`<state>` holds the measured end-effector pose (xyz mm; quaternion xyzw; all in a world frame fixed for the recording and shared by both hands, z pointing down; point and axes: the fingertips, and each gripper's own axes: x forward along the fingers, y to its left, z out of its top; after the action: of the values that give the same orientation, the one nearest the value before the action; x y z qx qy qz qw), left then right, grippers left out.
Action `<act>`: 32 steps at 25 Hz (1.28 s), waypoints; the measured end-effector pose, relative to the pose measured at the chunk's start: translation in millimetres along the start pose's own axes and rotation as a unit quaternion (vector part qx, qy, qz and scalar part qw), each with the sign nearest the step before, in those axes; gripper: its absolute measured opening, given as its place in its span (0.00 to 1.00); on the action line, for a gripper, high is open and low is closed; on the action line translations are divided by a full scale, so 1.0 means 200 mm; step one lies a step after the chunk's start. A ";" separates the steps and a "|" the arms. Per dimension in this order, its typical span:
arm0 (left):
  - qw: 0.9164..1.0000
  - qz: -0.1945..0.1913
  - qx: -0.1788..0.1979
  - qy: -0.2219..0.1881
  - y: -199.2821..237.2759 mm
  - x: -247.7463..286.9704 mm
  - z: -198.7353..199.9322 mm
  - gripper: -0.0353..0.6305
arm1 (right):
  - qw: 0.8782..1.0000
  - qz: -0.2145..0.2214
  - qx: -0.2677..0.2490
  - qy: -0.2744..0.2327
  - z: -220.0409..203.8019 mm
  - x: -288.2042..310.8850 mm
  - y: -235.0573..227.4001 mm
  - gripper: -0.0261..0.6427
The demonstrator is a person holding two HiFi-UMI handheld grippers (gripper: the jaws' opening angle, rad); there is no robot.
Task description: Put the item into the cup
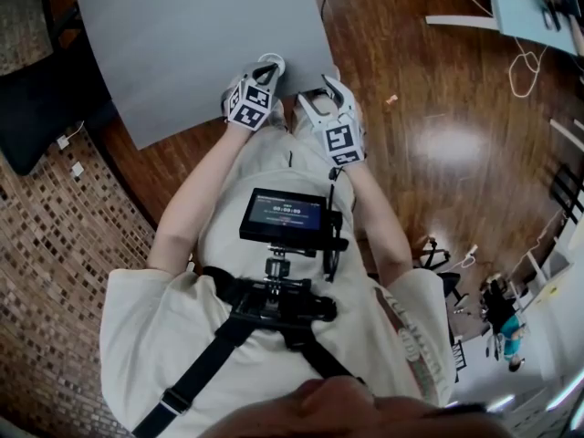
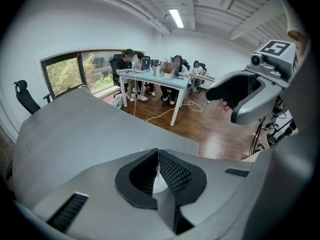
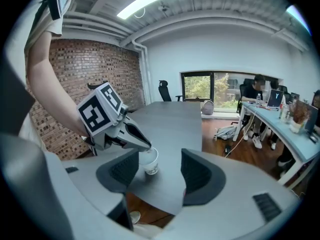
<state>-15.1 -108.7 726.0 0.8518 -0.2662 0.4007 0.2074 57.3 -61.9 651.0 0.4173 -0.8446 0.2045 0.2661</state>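
Note:
A small white paper cup (image 3: pixel 149 162) stands on the grey table (image 1: pixel 201 35) near its front edge; from the head view only its rim (image 1: pixel 272 61) shows. My left gripper (image 3: pixel 145 146) hangs with its tips right at the cup's rim. In the left gripper view its jaws (image 2: pixel 158 171) are shut, with a thin white sliver between the pads; I cannot tell whether that is the cup's rim. My right gripper (image 3: pixel 160 171) stands open and empty, just right of the cup, off the table's corner. No separate item is visible.
Beside and in front of the table lies wooden floor (image 1: pixel 438 108). A black office chair (image 3: pixel 164 90) stands at the table's far end. People sit at a light-blue desk (image 2: pixel 150 76) across the room, with cables on the floor below it.

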 end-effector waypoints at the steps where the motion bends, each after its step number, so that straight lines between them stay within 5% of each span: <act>1: 1.000 -0.001 -0.002 0.005 0.00 0.01 -0.01 0.06 | 1.000 -0.001 0.000 -0.001 0.01 0.00 0.00 0.46; 7: 1.000 0.000 -0.008 0.026 0.02 0.06 -0.10 0.07 | 1.000 -0.001 -0.002 -0.006 0.03 0.01 0.00 0.46; 11: 1.000 0.001 -0.013 0.027 0.04 0.07 -0.13 0.16 | 1.000 0.005 -0.004 -0.004 0.02 0.02 0.01 0.46; 26: 0.997 0.022 -0.078 -0.009 0.12 0.04 -0.14 0.24 | 1.000 0.016 -0.006 -0.010 0.02 0.06 0.06 0.46; 32: 0.997 0.002 -0.076 0.017 0.12 0.08 -0.19 0.41 | 1.000 0.015 -0.002 -0.006 -0.03 0.06 0.06 0.46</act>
<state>-43.8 -110.4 764.0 0.8261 -0.2940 0.3940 0.2753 44.0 -59.1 660.9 0.4050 -0.8529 0.2043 0.2584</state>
